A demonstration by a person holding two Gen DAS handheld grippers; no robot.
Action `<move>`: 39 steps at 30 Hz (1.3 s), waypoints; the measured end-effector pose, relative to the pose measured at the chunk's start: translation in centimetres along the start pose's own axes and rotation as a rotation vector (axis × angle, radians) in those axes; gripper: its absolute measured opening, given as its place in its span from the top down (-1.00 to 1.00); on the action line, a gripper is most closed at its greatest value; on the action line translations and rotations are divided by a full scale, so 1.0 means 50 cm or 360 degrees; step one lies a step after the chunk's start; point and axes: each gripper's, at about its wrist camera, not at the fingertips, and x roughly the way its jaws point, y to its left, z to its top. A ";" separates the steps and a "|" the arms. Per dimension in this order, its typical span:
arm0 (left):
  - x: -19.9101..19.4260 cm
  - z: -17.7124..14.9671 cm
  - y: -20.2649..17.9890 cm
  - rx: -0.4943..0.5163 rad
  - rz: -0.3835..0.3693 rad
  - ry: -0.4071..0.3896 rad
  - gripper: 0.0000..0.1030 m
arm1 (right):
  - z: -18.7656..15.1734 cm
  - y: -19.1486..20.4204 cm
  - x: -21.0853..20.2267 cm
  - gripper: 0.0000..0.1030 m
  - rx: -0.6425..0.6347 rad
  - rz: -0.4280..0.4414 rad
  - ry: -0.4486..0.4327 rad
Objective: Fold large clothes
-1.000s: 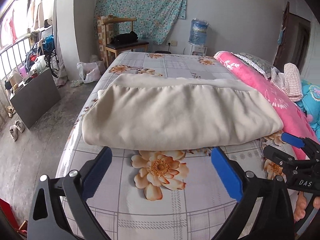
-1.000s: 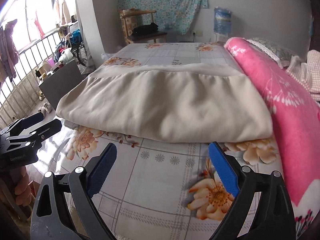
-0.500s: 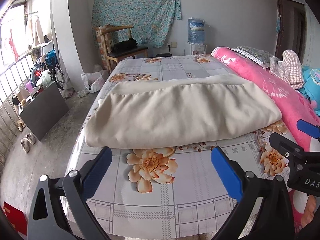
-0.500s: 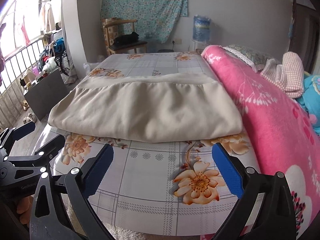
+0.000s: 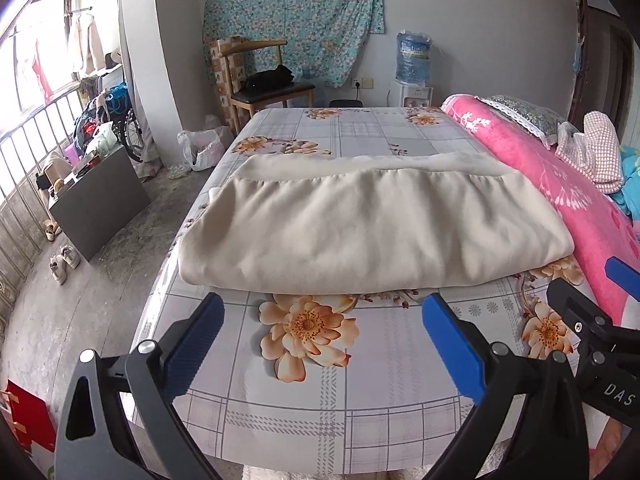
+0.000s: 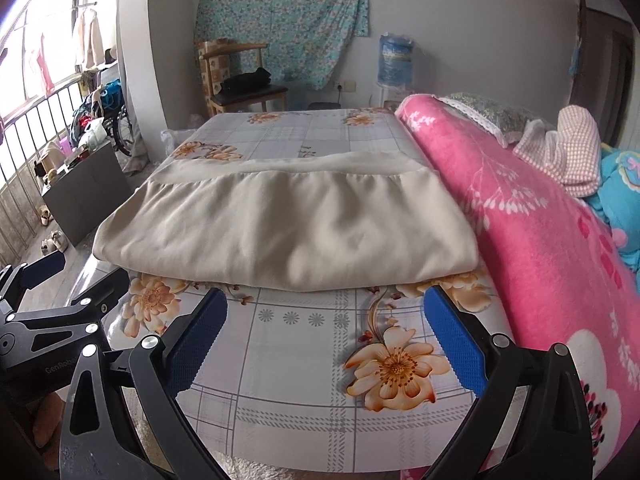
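A cream garment point(image 5: 372, 224) point(image 6: 288, 228) lies folded into a wide flat rectangle across the flowered bedsheet point(image 5: 360, 364) point(image 6: 304, 364). My left gripper point(image 5: 320, 312) hovers open over the sheet, just short of the garment's near fold. In the right wrist view my right gripper point(image 6: 324, 308) also stands open with nothing between its blue pads, a little back from the same fold. Each gripper shows at the edge of the other's view: the right gripper point(image 5: 600, 316) at the right side, the left gripper point(image 6: 52, 296) at the left side.
A rolled pink blanket point(image 6: 540, 240) runs along the bed's right side, with pillows and a checked cloth point(image 6: 568, 152) behind it. Beyond the bed stand a wooden chair point(image 5: 264, 88) and a water dispenser point(image 5: 412, 68). A dark board point(image 5: 100, 204) and shoes sit on the floor at left.
Both grippers have drawn back and risen from the folded garment, so more of the bed and room shows. The garment has stayed in place.
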 end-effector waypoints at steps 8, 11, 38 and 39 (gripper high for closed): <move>0.009 -0.001 0.011 -0.0045 -0.0017 0.0044 -0.89 | 0.001 0.002 0.008 -0.84 0.0002 -0.0001 0.0035; 0.009 0.000 0.012 -0.0046 -0.0019 0.0046 -0.89 | 0.000 0.003 0.008 -0.84 -0.0001 -0.0006 0.0036; 0.002 0.002 0.010 -0.0029 -0.0049 0.0054 -0.89 | 0.005 0.000 0.006 -0.84 -0.0032 -0.0022 0.0034; 0.002 0.002 0.010 -0.0027 -0.0051 0.0053 -0.89 | 0.005 0.000 0.006 -0.84 -0.0032 -0.0026 0.0034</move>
